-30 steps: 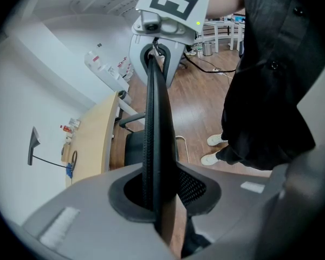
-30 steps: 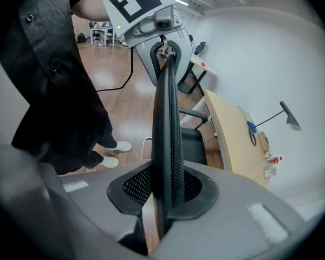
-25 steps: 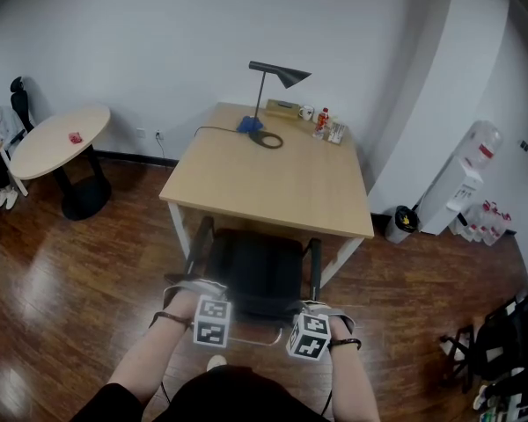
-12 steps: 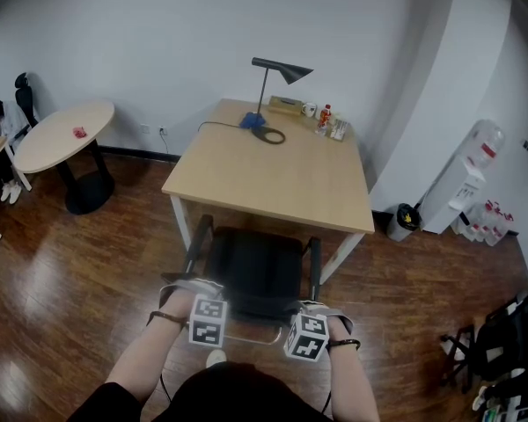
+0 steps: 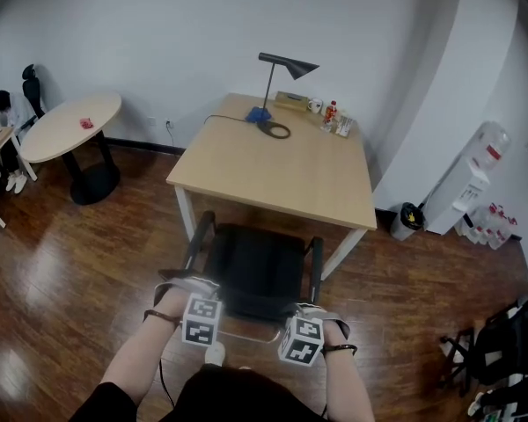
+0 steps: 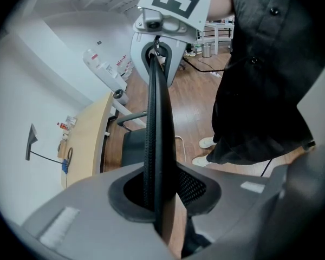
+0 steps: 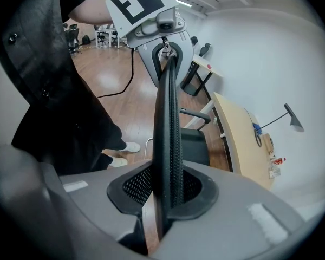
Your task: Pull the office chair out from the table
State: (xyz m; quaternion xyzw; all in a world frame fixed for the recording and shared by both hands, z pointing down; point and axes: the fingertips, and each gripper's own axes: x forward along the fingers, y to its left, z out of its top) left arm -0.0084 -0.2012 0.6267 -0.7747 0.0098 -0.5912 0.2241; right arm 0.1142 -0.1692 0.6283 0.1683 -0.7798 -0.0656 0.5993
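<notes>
The black office chair [image 5: 257, 271] stands at the near side of the wooden table [image 5: 282, 170], its seat and both armrests showing in front of the table's edge. My left gripper [image 5: 202, 315] and right gripper [image 5: 301, 335] are both shut on the top edge of the chair's backrest, left and right of its middle. In the left gripper view the thin mesh backrest [image 6: 156, 134] runs straight out from between the jaws to the right gripper [image 6: 163, 34]. The right gripper view shows the same backrest [image 7: 168, 129] clamped between its jaws, with the left gripper [image 7: 161, 34] at the far end.
On the table's far end are a black desk lamp [image 5: 286, 64] and small bottles [image 5: 332, 112]. A round table [image 5: 70, 128] stands at the left, a water dispenser [image 5: 475, 178] and a dark bin [image 5: 407, 221] at the right. My shoe [image 5: 216, 352] is behind the chair on the wooden floor.
Both grippers and the chair have come back toward me, away from the table. A little more of the seat now shows in front of the table's edge.
</notes>
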